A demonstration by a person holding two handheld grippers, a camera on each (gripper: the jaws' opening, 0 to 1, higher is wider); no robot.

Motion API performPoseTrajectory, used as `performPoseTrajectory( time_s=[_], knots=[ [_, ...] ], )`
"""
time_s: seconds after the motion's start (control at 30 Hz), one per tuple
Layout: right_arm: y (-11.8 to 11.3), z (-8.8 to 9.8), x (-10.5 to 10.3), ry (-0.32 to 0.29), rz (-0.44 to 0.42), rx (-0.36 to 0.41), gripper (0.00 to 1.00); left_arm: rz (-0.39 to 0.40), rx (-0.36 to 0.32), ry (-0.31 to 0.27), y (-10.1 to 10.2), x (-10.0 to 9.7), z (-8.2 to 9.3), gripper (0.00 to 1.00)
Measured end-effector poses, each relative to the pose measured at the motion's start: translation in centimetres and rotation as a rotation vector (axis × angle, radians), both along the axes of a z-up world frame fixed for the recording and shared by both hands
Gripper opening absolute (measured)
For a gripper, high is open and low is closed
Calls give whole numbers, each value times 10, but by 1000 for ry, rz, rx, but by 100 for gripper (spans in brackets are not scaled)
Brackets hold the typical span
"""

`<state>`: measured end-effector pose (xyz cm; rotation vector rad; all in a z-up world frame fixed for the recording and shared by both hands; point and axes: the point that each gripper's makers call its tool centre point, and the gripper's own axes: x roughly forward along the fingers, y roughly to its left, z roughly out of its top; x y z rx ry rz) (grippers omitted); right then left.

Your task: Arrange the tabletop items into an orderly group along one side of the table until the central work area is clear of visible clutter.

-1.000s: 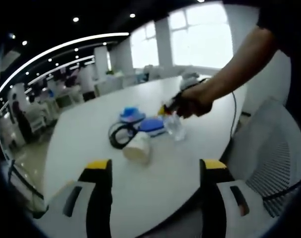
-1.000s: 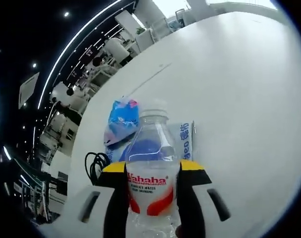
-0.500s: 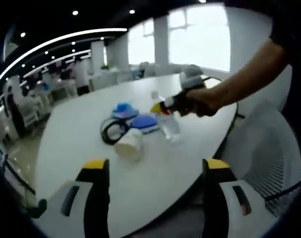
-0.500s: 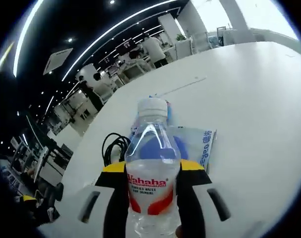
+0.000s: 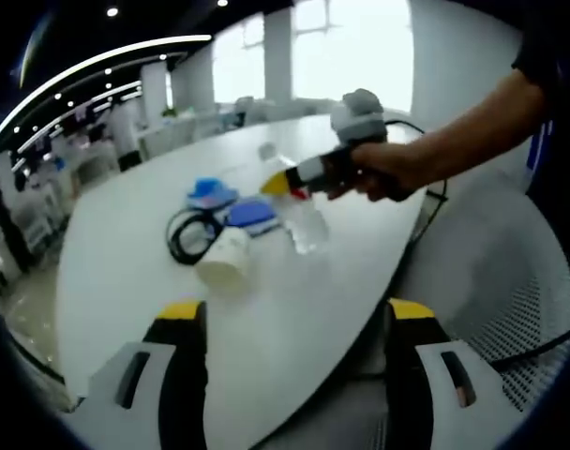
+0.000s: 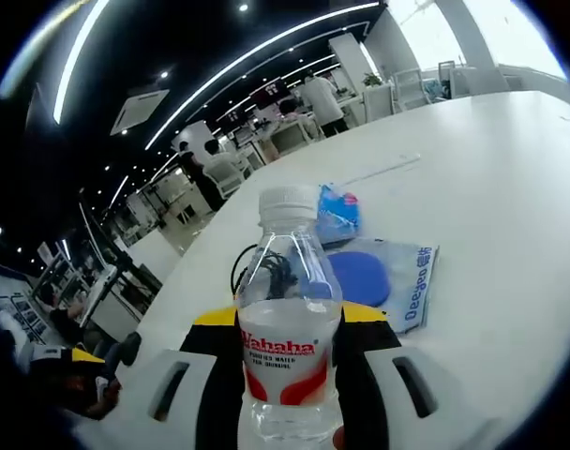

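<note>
A clear water bottle [image 6: 287, 272] with a white cap and a red label stands between the jaws of my right gripper [image 6: 287, 317], which is shut on it. In the left gripper view a person's hand [image 5: 383, 171] holds that right gripper [image 5: 294, 178], with the bottle [image 5: 299, 217] tilted just over the white table [image 5: 294, 291]. Beside it lie a white paper cup [image 5: 224, 265] on its side, a coiled black cable [image 5: 184, 236], a flat blue packet [image 5: 252, 214] and a blue snack bag [image 5: 210, 192]. My left gripper [image 5: 295, 311] is open at the near table edge.
In the right gripper view the blue packet [image 6: 383, 277], the snack bag [image 6: 338, 214] and the cable [image 6: 264, 267] lie behind the bottle. A white mesh chair [image 5: 510, 281] stands at the table's right edge. Desks, chairs and people [image 6: 318, 94] fill the office beyond.
The right gripper has carried the bottle leftward, closer to the blue packet and cup. In the right gripper view the packet and bag now sit right of the bottle. Both cameras shifted.
</note>
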<state>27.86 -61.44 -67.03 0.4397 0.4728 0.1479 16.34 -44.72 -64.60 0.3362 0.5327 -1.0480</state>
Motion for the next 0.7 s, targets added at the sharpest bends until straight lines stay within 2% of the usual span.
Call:
performPoseTrajectory(
  time_s=[0.07, 0.1, 0.27, 0.47, 0.7],
  knots=[
    [5, 6, -2, -14, 14, -1, 36, 6, -18, 8, -4, 3, 2, 74],
    [11, 13, -3, -29, 30, -4, 36, 7, -48, 18, -11, 5, 5, 74],
    [32, 39, -9, -84, 84, 23, 36, -17, -73, 9, -32, 11, 11, 73],
    [62, 76, -16, -146, 151, 71, 36, -17, -133, -40, -55, 28, 33, 71],
    [90, 112, -25, -210, 216, 116, 36, 24, -210, -91, -65, 46, 60, 66]
  ],
)
